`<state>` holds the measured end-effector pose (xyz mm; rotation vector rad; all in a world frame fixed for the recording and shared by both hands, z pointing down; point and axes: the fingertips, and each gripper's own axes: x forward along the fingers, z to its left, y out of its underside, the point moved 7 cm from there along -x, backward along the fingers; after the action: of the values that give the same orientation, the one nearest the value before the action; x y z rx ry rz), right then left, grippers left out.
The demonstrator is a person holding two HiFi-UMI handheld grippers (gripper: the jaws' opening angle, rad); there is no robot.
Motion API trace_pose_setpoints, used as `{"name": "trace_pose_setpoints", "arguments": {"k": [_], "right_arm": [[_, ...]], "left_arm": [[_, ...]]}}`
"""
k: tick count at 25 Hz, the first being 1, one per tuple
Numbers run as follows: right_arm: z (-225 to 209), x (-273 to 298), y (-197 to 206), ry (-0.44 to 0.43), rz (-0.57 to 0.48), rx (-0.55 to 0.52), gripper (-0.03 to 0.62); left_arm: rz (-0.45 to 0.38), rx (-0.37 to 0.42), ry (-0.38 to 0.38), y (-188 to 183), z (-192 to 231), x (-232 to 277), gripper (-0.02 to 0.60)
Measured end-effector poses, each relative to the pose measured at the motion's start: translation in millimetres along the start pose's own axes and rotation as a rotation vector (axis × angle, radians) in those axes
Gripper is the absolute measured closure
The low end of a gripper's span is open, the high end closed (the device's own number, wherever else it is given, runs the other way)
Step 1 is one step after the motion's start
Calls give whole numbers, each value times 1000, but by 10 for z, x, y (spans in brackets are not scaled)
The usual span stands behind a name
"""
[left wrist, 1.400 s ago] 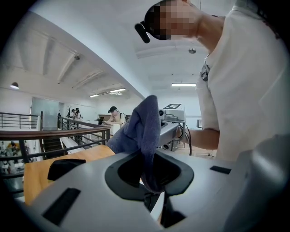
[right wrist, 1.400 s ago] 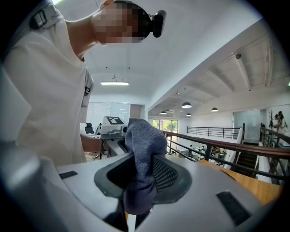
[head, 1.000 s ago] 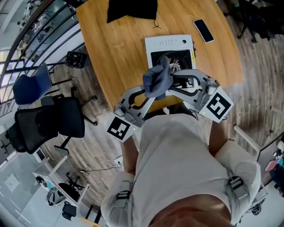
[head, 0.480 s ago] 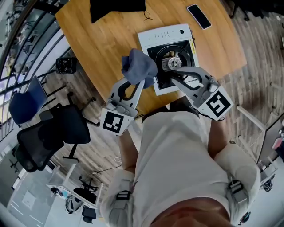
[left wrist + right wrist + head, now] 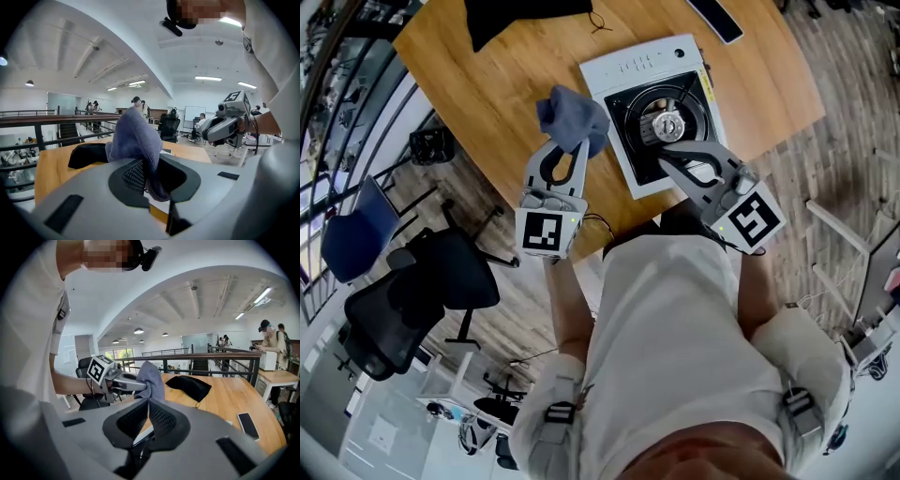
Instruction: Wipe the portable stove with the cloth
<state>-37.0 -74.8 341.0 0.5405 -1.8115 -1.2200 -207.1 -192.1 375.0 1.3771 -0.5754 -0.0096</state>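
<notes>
1. The tips of the left gripper [image 5: 570,142] are covered in the head view by the cloth [image 5: 572,116]. In the left gripper view the jaws are seen clamped on that cloth [image 5: 133,140], with a bunched hump rising above them and a tail hanging down between the pads.
2. The jaws of the right gripper [image 5: 665,156] are closing. In the right gripper view their pads are seen meeting at the tips [image 5: 148,404], with nothing between them.
3. The near right part of the portable stove [image 5: 645,67] is hidden under the right gripper. In both gripper views only a white sliver of it is seen past the gripper bodies.
4. The phone [image 5: 718,21] and the black pouch [image 5: 520,13] are cut off by the top edge of the head view.
5. The stove is set on the wooden table [image 5: 502,89], near its front edge. Its long axis runs away from the person, tilted slightly toward the picture's left. The control strip is at the far end and the round burner [image 5: 667,125] in the middle.
6. The cloth is held just left of the stove's left edge, above the table; no clear long axis can be made out in the bunched cloth.
</notes>
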Motion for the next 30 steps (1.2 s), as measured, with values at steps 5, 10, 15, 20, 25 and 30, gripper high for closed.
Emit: {"name": "trace_pose_setpoints", "arguments": {"k": [5, 10, 15, 20, 25, 30], "right_arm": [[6, 86, 131, 49, 5, 35, 569], [51, 113, 265, 57, 9, 64, 569], [85, 88, 348, 64, 23, 97, 569], [114, 44, 442, 71, 38, 120, 569], [125, -4, 517, 82, 44, 134, 569], [128, -50, 612, 97, 52, 153, 569]], "left_arm": [[12, 10, -61, 175, 100, 226, 523], [43, 10, -117, 397, 172, 417, 523], [72, 28, -141, 554, 252, 586, 523], [92, 46, -163, 670, 296, 742, 523], [110, 74, -166, 726, 276, 891, 523], [145, 98, -154, 813, 244, 1026, 523]]}}
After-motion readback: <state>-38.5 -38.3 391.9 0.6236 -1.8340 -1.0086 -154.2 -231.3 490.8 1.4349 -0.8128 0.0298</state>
